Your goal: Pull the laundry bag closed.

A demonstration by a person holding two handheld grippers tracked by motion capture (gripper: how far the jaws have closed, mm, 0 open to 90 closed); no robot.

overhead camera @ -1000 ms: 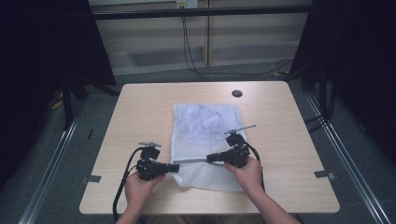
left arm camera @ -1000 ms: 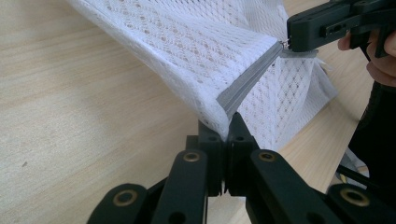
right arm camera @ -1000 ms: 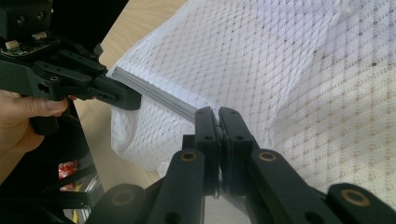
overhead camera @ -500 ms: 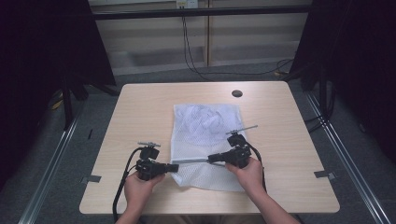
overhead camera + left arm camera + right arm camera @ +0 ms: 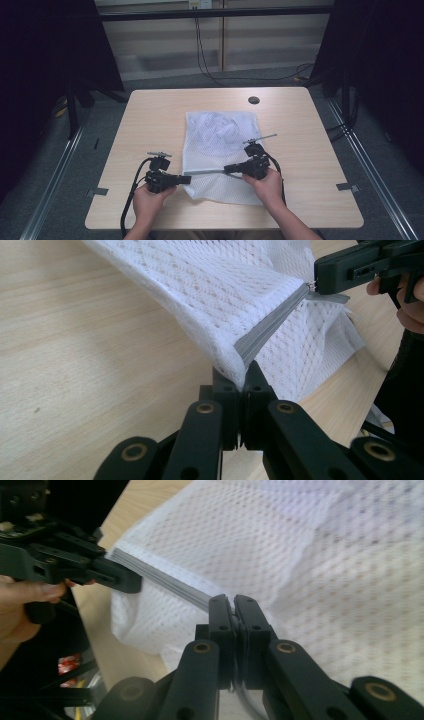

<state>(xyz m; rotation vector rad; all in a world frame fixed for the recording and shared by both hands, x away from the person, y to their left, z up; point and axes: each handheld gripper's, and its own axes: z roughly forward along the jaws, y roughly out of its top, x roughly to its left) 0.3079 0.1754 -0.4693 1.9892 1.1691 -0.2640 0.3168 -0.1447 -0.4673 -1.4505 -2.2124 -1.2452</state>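
While the left tongs (image 5: 243, 385) pinch the zipper (image 5: 272, 325) end of the mesh bag (image 5: 222, 145) on the tabletop (image 5: 150, 120), the right tongs (image 5: 233, 605) pinch the slider; keep the zipper taut and pull straight.

The right gripper (image 5: 231, 169) has drawn slightly rightward along the mesh bag's (image 5: 220, 131) grey zipper (image 5: 207, 172).

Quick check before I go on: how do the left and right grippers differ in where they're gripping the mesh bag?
The left gripper pinches the mesh bag at the end of its grey zipper, at the bag's left edge; the right gripper grips farther along the zipper, over the bag. The left sits nearer the person. Both are shut, with the zipper taut between them.
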